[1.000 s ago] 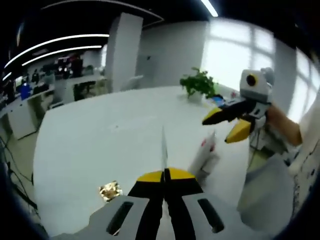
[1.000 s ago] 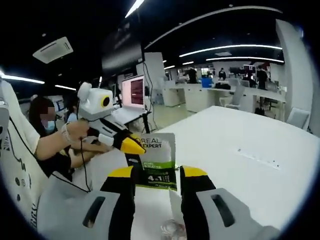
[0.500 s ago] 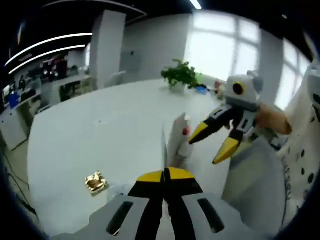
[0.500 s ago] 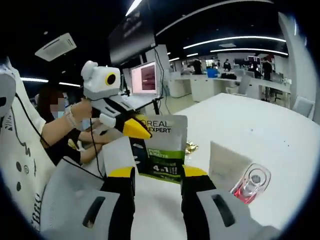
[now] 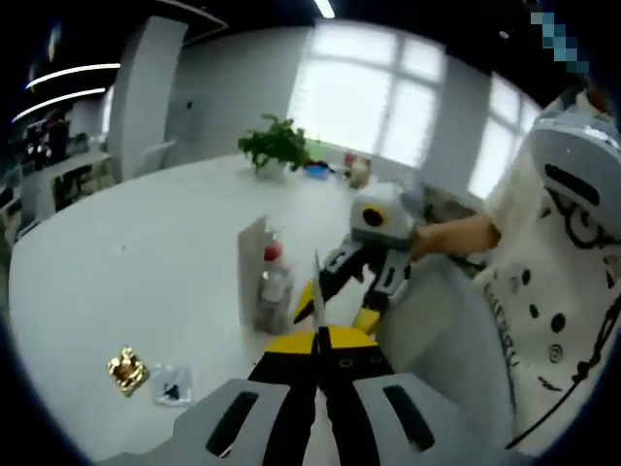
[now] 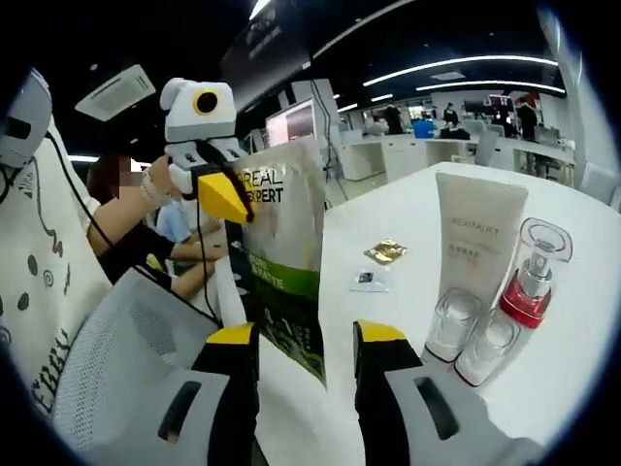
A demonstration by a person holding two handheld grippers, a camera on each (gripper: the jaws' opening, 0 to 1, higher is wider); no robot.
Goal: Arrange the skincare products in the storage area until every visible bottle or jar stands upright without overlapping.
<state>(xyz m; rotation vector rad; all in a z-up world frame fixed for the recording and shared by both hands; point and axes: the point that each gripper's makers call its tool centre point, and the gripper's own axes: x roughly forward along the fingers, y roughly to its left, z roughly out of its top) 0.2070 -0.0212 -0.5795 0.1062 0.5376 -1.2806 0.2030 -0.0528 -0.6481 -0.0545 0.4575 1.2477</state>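
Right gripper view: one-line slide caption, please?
Left hand-held gripper pinches a green sachet beside upright skincare bottles on the table.

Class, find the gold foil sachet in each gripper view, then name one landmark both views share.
Left gripper view: gold foil sachet lower left, on the table.
Right gripper view: centre, between green pouch and white tube.
Shared landmark: the red-capped pump bottle.

Left gripper point(image 5: 318, 342) at lower centre of its view, jaws pressed together. Right gripper point(image 6: 306, 335) at lower centre, jaws parted wide.
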